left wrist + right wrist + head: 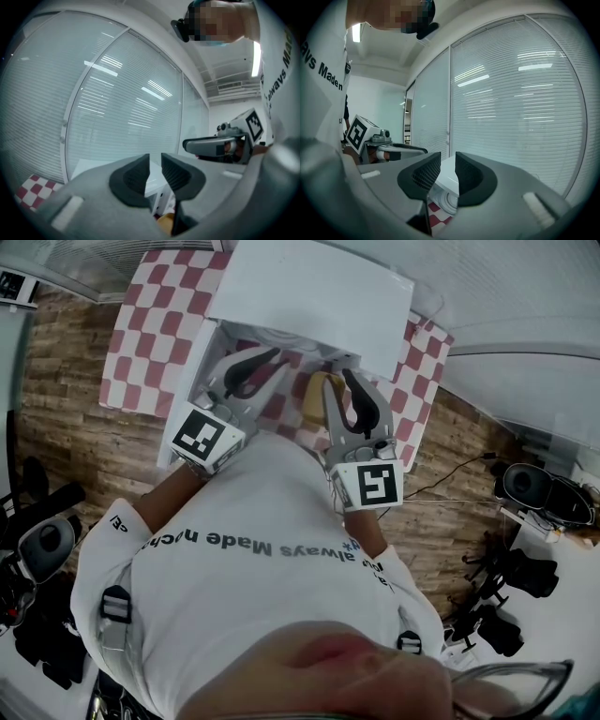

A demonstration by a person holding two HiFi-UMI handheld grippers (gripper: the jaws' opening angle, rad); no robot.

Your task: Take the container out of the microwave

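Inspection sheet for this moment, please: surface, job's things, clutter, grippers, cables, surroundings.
Surface: table under a red-and-white checkered cloth.
Job's things: white microwave on the cloth; a tan object sits just in front of it, between the grippers. Whether it is the container cannot be told.
Clutter: nothing seen.
Grippers: left gripper and right gripper both point toward the microwave, jaws slightly apart, nothing between them.
Cables: one thin cable on the floor to the right of the table.
Surroundings: wood floor; camera gear on both sides; glass walls with blinds.
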